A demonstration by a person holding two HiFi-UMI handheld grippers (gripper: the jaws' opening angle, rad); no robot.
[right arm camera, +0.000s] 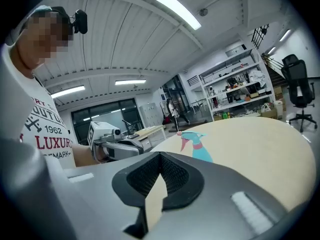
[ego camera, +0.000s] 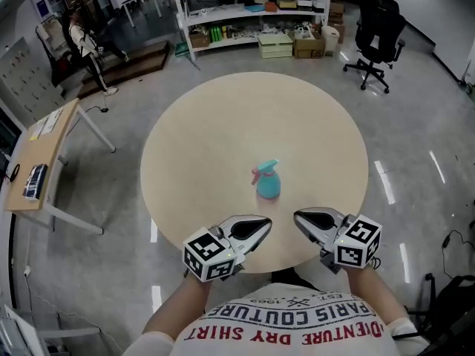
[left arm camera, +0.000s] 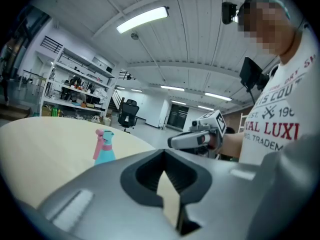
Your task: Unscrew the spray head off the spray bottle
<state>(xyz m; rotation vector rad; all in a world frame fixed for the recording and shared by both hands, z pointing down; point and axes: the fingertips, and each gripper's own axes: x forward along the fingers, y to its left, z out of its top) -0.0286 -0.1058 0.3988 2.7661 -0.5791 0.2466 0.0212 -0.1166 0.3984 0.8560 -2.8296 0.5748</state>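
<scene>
A small teal spray bottle (ego camera: 268, 185) with a pink spray head (ego camera: 257, 174) stands upright near the middle of the round beige table (ego camera: 223, 139). It also shows in the left gripper view as the spray bottle (left arm camera: 104, 147) and in the right gripper view as the spray bottle (right arm camera: 197, 146). My left gripper (ego camera: 261, 227) hovers over the table's near edge, shut and empty, its jaws pointing right. My right gripper (ego camera: 303, 219) faces it, shut and empty. Both are short of the bottle, one on each side, not touching it.
Shelving (ego camera: 252, 10) with boxes stands at the far side. A black office chair (ego camera: 377, 39) is at the far right, a desk (ego camera: 41, 158) to the left. A person (ego camera: 89, 50) walks at the far left.
</scene>
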